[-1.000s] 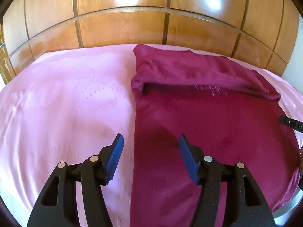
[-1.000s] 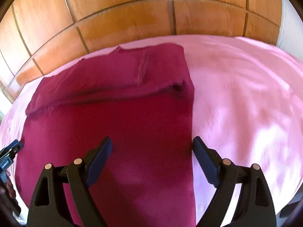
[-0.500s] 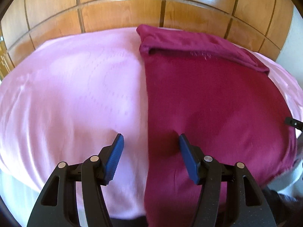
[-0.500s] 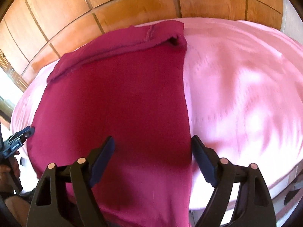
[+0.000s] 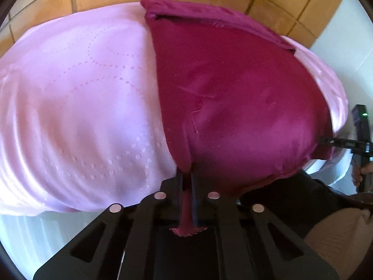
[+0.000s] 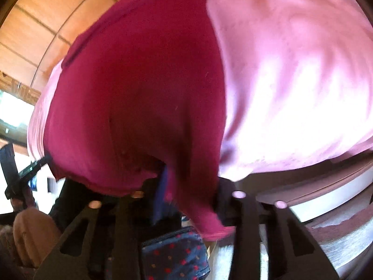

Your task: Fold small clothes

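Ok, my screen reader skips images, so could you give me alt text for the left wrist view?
The left gripper is shut on the near hem of a maroon garment spread on a pink bedspread, its far end already folded over. The right gripper pinches the garment's other near corner.

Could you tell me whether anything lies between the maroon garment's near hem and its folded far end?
Nothing visible does. The maroon garment lies bare up to its folded far end, on the pink bedspread. The left gripper and right gripper already clamp the hem.
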A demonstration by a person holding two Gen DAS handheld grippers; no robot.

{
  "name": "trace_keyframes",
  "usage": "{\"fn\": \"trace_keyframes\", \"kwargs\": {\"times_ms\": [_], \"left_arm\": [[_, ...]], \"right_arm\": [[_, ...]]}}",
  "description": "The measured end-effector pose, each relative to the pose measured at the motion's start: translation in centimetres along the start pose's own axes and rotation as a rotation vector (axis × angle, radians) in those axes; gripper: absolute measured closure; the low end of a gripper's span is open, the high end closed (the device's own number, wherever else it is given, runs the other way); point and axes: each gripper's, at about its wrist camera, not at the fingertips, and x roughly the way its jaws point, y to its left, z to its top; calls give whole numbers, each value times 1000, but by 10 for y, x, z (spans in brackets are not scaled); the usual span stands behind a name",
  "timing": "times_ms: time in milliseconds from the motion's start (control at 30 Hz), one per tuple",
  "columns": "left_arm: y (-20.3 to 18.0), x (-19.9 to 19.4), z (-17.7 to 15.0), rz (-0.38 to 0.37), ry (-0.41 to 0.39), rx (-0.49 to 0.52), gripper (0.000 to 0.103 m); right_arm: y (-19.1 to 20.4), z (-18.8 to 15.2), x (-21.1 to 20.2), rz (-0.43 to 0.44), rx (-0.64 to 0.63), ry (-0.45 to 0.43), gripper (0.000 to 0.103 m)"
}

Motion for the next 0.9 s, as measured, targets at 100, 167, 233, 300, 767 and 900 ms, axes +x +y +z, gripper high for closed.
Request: {"fn": "trace_keyframes", "kwargs": {"times_ms": [100,167,233,300,767,900], "left_arm": [[4,-15,8,-87,-42,-11,100],[12,-28,18,-190,-88,-69,100],[20,-35,29,-252,-125,-123,100],[30,-36,48,-306,-165,-184,100],[69,24,161,-369,-144,-390,100],[86,37,182,-379,-133,-490,100]], "right_arm": [[10,6,-10,90,-7,5,94],[21,14,-28,188,-15,-40,94],[28,29,-45,286,6,-110,94],[31,46,-52,339,26,-159,94],[20,142,-25,322,179,-250,94],[6,165,-24,344,248,-273,90]]}}
